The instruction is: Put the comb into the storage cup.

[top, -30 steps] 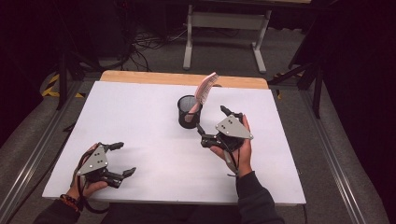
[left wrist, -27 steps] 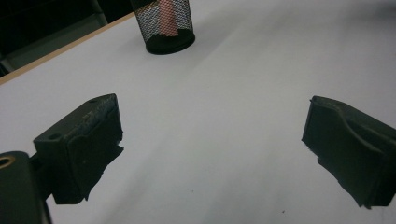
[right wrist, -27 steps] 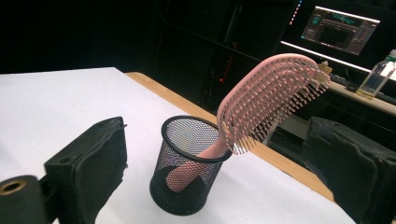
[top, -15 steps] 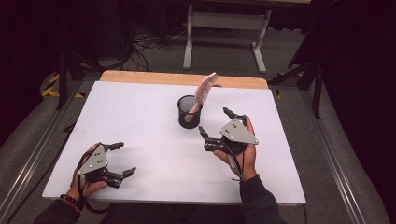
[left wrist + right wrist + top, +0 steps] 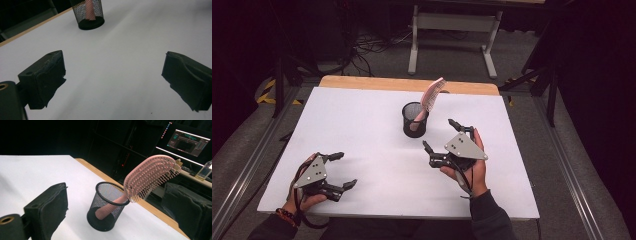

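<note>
Right gripper (image 5: 443,136) spread, empty; hairbrush (image 5: 147,178) just ahead, handle down in mesh cup (image 5: 108,206), head leaning out. Judged light, stiff plastic, bristles yielding; best pinched at neck. Left gripper (image 5: 340,170) spread, well apart on counter (image 5: 362,120).

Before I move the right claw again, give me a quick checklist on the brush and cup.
1. Right claw open and empty: ok.
2. Pink hairbrush handle-down in the mesh cup, head leaning over the rim: ok.
3. Cup upright on the table: ok.
4. Right claw apart from cup and brush: ok.
5. Left claw open, well apart from the cup: ok.
6. Brush steady enough not to tip the cup: cannot tell.
</note>
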Demonstrator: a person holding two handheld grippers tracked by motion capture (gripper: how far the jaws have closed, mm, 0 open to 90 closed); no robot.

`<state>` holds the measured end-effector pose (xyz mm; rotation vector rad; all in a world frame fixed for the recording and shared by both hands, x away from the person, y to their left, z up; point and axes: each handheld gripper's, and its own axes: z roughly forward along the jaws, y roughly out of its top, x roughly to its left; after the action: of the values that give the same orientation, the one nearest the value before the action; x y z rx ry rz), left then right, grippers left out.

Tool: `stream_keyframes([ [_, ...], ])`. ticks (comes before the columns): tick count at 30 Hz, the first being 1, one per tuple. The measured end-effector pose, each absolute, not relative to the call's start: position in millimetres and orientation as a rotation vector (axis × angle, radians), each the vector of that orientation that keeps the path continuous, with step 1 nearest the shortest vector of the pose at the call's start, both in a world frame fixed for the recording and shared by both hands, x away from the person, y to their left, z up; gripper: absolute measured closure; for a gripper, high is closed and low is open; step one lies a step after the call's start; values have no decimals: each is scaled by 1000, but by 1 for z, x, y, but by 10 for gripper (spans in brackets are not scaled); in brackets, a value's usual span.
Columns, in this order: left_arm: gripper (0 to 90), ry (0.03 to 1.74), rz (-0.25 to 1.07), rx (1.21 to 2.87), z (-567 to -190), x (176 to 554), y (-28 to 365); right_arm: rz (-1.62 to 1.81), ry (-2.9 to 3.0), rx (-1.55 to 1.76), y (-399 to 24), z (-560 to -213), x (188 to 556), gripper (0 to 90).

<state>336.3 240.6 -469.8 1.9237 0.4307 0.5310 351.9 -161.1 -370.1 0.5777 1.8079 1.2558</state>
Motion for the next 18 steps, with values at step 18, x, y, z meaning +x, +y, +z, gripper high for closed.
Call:
stream_keyframes([
  [18,55,429,532,1923,-470,336,240,1236,1824,562,-168,-373,344,70],
])
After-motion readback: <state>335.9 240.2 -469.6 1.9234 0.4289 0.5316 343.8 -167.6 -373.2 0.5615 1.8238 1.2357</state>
